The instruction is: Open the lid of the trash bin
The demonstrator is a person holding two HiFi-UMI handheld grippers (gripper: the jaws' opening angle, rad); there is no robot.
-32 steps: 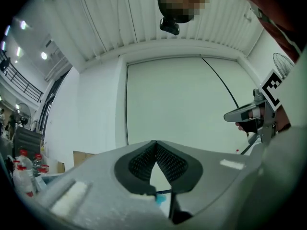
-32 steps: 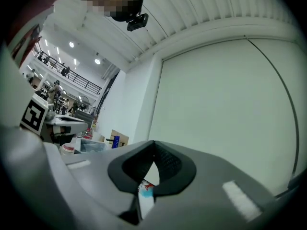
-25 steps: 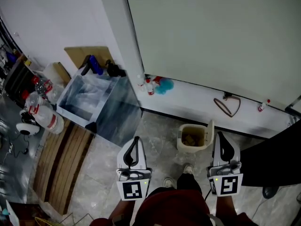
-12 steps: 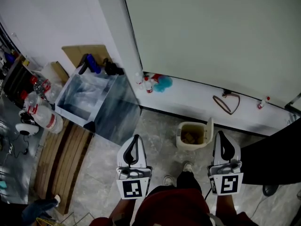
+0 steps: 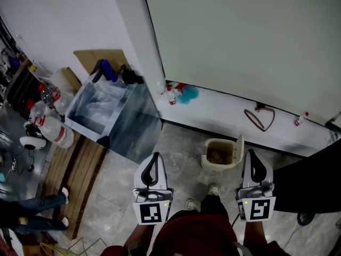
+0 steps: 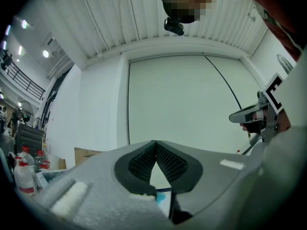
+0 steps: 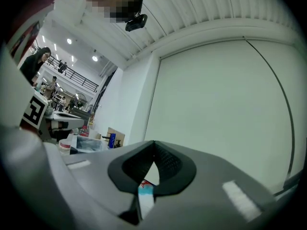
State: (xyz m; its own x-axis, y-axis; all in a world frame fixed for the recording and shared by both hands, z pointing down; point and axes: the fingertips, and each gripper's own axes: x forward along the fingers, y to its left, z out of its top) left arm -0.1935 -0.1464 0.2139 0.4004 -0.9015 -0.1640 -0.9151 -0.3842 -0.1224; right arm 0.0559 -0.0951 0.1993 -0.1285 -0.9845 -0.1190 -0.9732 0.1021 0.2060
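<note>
The small beige bin [image 5: 218,156] stood on the floor [image 5: 181,153] near the white ledge, its lid [image 5: 238,150] raised upright at the right side, contents showing inside.

Inside the trash bin [image 5: 217,167], the brownish contents [image 5: 216,156] are too small to identify.

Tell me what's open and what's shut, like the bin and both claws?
trash bin: open, with brownish stuff inside.
lid: flipped up, standing at the bin's edge.
left claw: shut, holding nothing.
right claw: shut, holding nothing.
</note>
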